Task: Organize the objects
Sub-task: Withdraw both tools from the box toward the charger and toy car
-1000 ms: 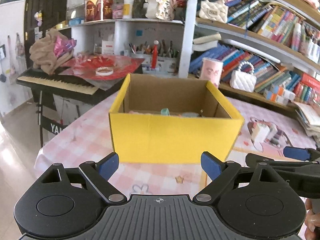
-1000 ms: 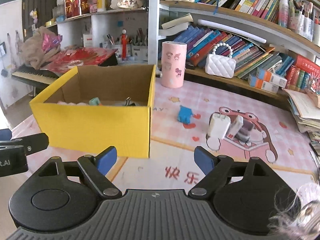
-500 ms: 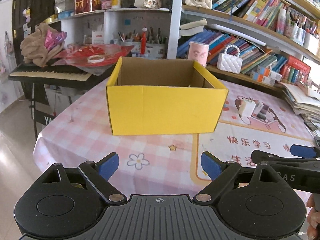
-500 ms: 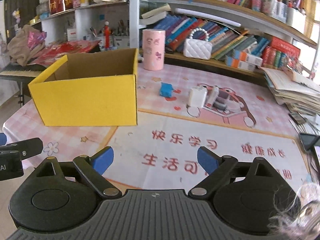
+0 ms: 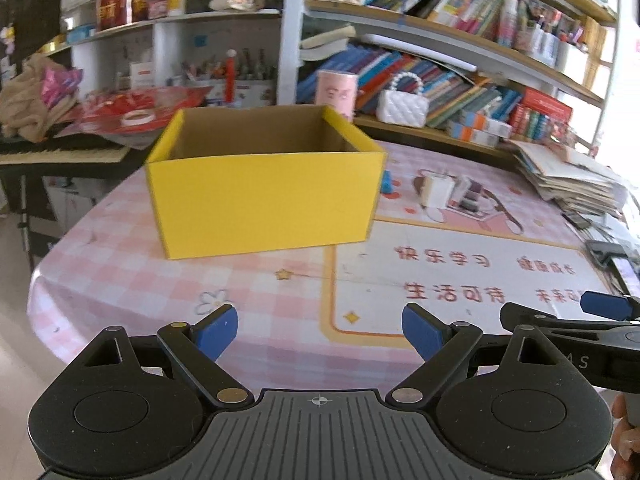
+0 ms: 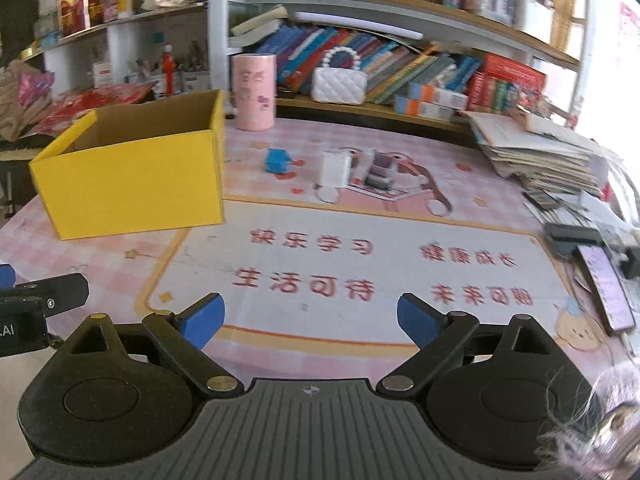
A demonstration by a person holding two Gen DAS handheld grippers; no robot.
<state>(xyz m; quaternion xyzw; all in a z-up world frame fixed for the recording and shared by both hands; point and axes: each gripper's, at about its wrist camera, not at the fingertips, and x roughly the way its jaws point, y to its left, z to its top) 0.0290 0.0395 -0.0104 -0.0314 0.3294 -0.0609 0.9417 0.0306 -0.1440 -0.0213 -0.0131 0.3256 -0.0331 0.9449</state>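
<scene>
Right wrist: my right fingers point(image 6: 309, 318) have just been opening, empty; left fingers point(image 5: 320, 330) wide, empty. Yellow cardboard box point(image 6: 132, 184) far left on the checkered counter point(image 6: 460, 248).

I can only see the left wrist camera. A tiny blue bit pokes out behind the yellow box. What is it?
Observer: The right wrist view shows it whole: a small blue block, lying apart from the yellow box.
Operator: Is the pink can standing up? The box hides its bottom.
Observer: Yes, the pink can stands upright behind the box's corner.
Operator: What's at the mat's near right corner?
Observer: A printed cartoon face on the mat.
</scene>
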